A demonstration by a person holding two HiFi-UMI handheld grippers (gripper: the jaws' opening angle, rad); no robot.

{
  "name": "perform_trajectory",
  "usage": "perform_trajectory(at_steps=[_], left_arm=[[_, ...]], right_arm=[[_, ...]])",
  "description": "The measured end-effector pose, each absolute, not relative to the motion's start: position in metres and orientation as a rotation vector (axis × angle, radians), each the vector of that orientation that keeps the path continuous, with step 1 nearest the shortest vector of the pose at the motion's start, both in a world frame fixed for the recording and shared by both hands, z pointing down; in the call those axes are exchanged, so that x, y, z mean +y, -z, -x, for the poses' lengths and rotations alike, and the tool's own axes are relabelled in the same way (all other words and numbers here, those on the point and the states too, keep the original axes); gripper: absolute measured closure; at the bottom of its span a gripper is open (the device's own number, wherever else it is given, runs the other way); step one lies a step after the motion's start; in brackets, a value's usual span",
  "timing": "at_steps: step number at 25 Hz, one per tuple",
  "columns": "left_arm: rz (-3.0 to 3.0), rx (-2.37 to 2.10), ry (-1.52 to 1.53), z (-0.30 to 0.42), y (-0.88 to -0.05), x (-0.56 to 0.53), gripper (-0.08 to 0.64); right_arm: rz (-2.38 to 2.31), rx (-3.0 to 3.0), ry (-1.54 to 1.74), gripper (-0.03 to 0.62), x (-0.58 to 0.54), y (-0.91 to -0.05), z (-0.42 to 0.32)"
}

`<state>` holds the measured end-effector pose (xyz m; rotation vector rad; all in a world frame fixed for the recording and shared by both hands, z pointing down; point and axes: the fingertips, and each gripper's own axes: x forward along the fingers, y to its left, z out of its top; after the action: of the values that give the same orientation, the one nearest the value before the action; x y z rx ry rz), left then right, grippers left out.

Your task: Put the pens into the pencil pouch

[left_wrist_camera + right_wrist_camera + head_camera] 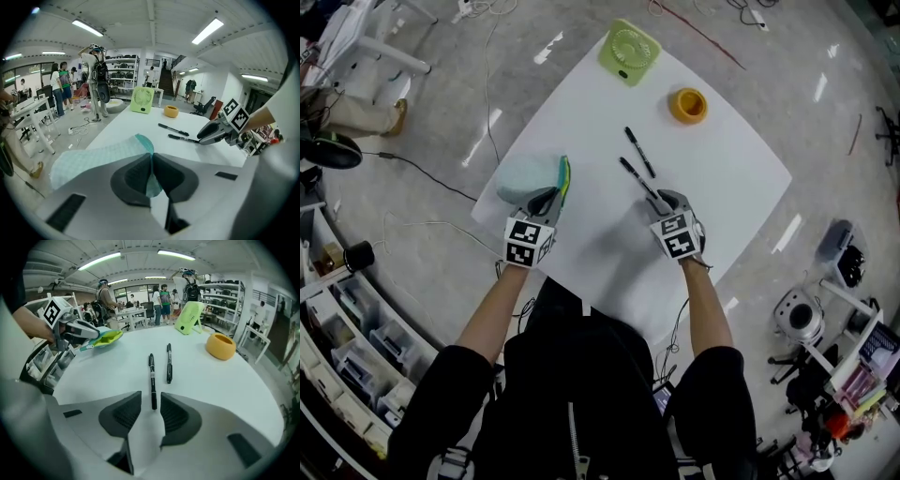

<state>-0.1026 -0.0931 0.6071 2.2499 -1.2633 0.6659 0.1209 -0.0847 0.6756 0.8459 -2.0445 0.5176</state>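
Left gripper view: left claw (151, 159) clamped on pencil pouch (93, 161); right claw (151, 404) parted astride pen (152, 376) end, not gripping.

Person: black short-sleeved top (539, 394) with a light zip (575, 433) down the front. Left gripper (551, 194) and right gripper (662, 200): light grey housings, each carrying a cube with black-and-white square markers. Jaws: dark grey, wedge-shaped, with ribbed inner pads (174, 414). Dark rectangular recesses flank each housing.
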Motion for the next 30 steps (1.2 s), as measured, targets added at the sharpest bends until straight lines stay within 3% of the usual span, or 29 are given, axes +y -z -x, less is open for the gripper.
perform_trajectory(at_steps=[6, 11, 30], left_arm=[[-2.261, -1.241, -0.638, 0.105, -0.604, -0.095, 0.522], [-2.27, -1.237, -0.624, 0.108, -0.602, -0.098, 0.52], [-2.3, -1.218, -0.611, 0.112, -0.594, -0.097, 0.522]], right_arm=[[-0.831, -2.007, -0.548, 0.475, -0.085, -0.687, -0.124], [-0.818, -1.973, -0.521, 0.544, -0.084, -0.698, -0.128], [-0.733, -2.111, -0.394, 0.551, -0.081, -0.636, -0.103]])
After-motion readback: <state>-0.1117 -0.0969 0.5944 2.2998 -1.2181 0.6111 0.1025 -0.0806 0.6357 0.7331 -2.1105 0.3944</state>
